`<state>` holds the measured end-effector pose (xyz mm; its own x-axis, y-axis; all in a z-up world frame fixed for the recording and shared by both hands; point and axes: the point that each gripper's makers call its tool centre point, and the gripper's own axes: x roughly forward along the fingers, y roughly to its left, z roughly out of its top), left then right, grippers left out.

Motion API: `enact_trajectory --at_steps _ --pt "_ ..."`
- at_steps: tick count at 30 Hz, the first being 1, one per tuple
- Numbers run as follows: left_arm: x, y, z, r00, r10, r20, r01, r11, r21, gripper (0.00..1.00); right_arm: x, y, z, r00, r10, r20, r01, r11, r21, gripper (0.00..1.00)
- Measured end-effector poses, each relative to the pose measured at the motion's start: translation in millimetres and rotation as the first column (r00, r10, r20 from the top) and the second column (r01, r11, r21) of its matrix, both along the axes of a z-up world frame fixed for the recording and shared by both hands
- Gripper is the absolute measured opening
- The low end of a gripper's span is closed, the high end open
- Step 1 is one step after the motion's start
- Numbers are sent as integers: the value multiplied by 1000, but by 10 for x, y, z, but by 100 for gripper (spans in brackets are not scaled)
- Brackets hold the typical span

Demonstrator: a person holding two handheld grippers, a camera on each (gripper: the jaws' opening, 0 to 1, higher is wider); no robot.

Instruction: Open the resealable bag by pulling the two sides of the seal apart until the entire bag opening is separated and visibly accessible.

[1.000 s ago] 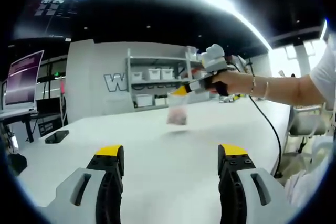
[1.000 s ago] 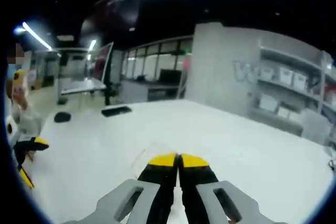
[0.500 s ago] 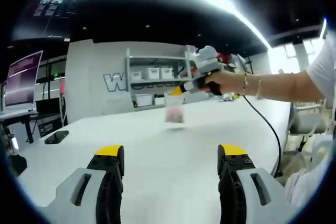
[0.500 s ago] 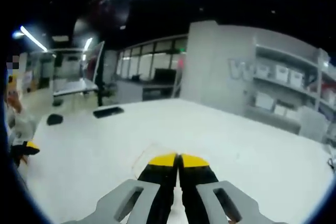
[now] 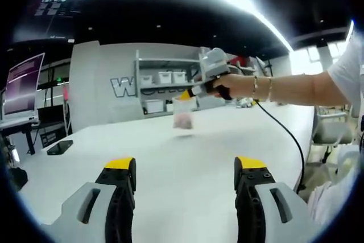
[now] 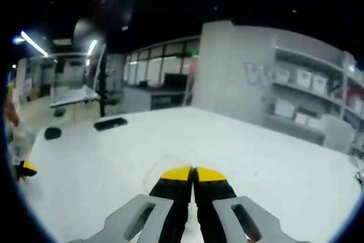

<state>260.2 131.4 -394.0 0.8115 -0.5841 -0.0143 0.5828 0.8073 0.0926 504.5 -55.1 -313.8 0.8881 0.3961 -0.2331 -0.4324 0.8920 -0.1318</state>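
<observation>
**Bag dangling from one gripper, other side still waiting for a grab**

The resealable bag (image 5: 183, 115) is held up off the white bench (image 5: 187, 163), hanging from the right gripper (image 5: 187, 94), which is seen across the left gripper view with a hand (image 5: 227, 86) wrapped round its handle. The bag is pinched at its top edge, so it hangs straight down with something pinkish settled at the bottom. That grip probably makes sense: with the seal edge up top and the weight pulling down, the opening is presented for a second grab.

In the right gripper view the right gripper's yellow-tipped fingers (image 6: 177, 173) are pressed together with no gap visible, and a faint clear outline can just be made out beyond the tips, which looks like the bag film. It's too washed out for more to be told.

The left gripper (image 5: 186, 166) is held low and well apart from the bag, its fingers spread wide with nothing between them. It seems to be lined up roughly facing the bag, presumably so the other side of the seal can be taken.

Whether the seal is shut can't be made out at this size, but nothing looks pulled apart yet, so the opening is judged as not started. A dark flat object (image 5: 60, 147) lies off to the side on the bench, not involved.
</observation>
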Motion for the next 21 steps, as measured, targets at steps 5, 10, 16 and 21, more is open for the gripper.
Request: enact_trajectory --at_steps 5,10,16,21 --pt "7 10 -1 1000 1 -1 -1 1000 1 70 95 -30 -11 1000 -11 -8 11 1000 3 0" --pt "11 18 -2 1000 2 -1 -2 1000 2 70 157 -28 -52 1000 -16 -14 16 1000 0 0" --pt "21 1 -32 1000 -5 -9 5 1000 3 69 234 -29 -103 999 -25 -24 25 1000 1 0" --pt "32 8 -51 1000 -3 -13 3 1000 12 69 294 -17 -137 999 -33 -30 33 999 -3 0"
